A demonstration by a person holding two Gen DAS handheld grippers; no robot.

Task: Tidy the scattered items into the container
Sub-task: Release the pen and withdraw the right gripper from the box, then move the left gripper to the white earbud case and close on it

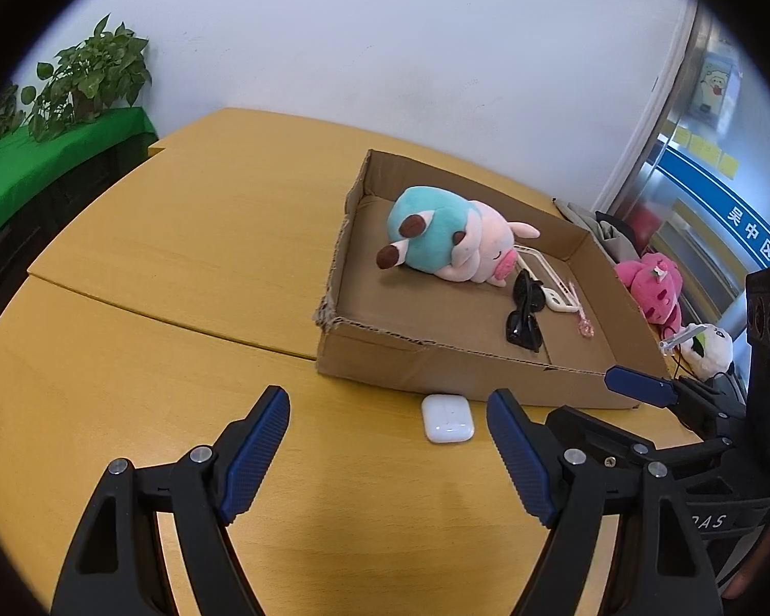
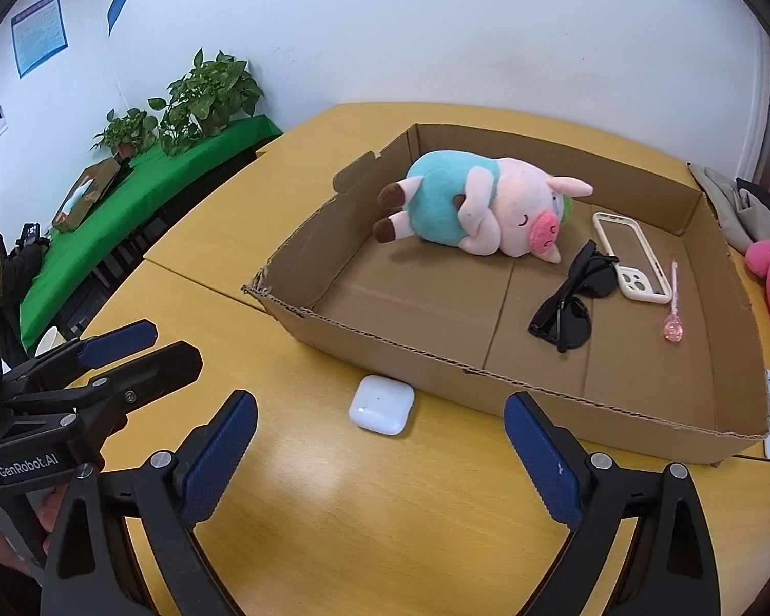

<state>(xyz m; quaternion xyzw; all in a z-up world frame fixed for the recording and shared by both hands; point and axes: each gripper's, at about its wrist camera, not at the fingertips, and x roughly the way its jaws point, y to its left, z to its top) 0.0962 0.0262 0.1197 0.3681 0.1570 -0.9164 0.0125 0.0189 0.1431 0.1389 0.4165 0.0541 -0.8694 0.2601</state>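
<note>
Room: white wall, potted plants (image 2: 208, 97) on a green-covered bench, a person far left in the right wrist view.
Surface: yellow wooden table (image 1: 179, 267), bare around the grippers.
Container: shallow cardboard box (image 2: 436, 374), already holding a plush pig (image 2: 487, 205), sunglasses (image 2: 575, 303), a phone case (image 2: 631, 256) and a pink pen (image 2: 673, 303).
Item left out: white earbud case (image 2: 382, 404), flat on the table, touching or just beside the box's near wall.
Left gripper (image 1: 387, 441): jaws spread wide, nothing between them, earbud case just ahead.
Right gripper (image 2: 380, 454): jaws spread wide, empty, pointed at the same case.
Risk, collision: both grippers aim at one item; likely to knock each other.
Risk, slip: case looks smooth and rounded; a pinch near an edge could squirt it out.
Risk, box: one finger may catch the cardboard wall and shove the box.
</note>
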